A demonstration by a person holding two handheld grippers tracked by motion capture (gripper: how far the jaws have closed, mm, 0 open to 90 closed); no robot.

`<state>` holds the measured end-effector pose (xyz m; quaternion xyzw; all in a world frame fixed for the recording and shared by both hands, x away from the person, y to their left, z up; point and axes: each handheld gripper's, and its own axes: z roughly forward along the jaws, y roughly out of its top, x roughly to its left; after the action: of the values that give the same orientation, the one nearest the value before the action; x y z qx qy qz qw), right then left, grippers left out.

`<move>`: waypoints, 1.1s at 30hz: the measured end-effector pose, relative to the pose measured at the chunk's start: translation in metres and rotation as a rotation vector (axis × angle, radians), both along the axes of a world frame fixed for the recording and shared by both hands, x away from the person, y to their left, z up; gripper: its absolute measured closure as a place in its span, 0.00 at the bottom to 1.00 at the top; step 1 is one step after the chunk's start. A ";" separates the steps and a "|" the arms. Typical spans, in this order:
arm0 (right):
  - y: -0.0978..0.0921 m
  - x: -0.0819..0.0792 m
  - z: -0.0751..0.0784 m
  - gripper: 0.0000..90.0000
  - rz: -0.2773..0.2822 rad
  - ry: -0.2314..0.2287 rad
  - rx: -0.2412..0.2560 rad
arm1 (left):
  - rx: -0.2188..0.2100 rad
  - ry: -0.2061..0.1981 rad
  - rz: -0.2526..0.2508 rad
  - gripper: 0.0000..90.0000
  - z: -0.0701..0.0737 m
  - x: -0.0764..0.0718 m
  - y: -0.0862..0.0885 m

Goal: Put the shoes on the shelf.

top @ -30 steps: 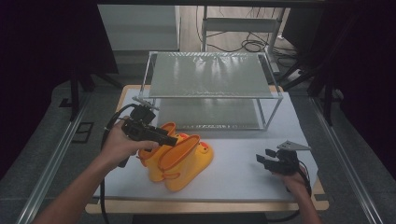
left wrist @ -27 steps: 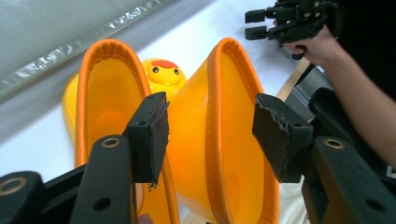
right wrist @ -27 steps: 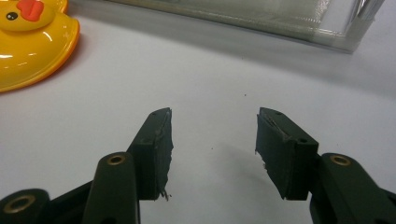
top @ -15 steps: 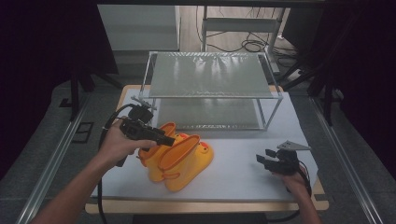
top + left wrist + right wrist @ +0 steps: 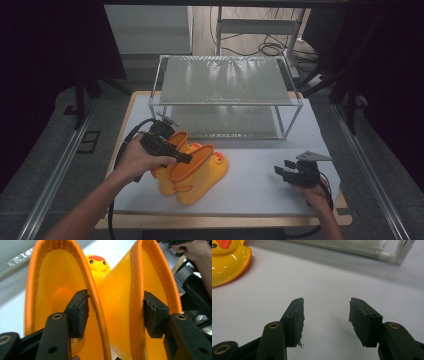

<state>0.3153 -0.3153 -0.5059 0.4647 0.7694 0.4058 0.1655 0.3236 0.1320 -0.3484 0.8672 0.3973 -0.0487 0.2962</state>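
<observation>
Two yellow rubber boots with duck faces lie side by side on the white mat, the front boot (image 5: 207, 175) and the rear boot (image 5: 162, 181). My left gripper (image 5: 182, 157) reaches into their openings. In the left gripper view, one jaw sits inside the left boot (image 5: 57, 290) and the other inside the right boot (image 5: 120, 290), with the two neighbouring walls between them. The left gripper (image 5: 116, 312) is open, and a duck face (image 5: 98, 263) shows beyond it. My right gripper (image 5: 282, 172) rests low at the right, open and empty (image 5: 325, 315), with a boot toe (image 5: 227, 262) far to its left.
A two-level metal rack (image 5: 225, 80) with mesh shelves stands at the back of the mat (image 5: 260, 150); its lower edge (image 5: 352, 247) shows ahead of the right gripper. Cables lie on the floor behind the table. Bare mat lies between the boots and the right gripper.
</observation>
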 end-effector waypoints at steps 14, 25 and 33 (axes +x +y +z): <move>0.000 0.000 0.000 0.51 -0.007 0.002 -0.008 | 0.041 -0.043 0.011 0.90 0.000 -0.002 -0.006; -0.004 0.002 0.000 0.51 -0.029 0.003 0.002 | -0.059 -0.010 0.029 0.91 0.006 0.011 0.000; -0.007 0.001 0.001 0.51 -0.044 0.006 0.008 | -0.133 0.019 -0.009 0.91 0.022 0.012 -0.008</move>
<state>0.3166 -0.3227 -0.5049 0.4833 0.7579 0.4038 0.1702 0.3361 0.1237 -0.3264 0.8469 0.3922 -0.0843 0.3492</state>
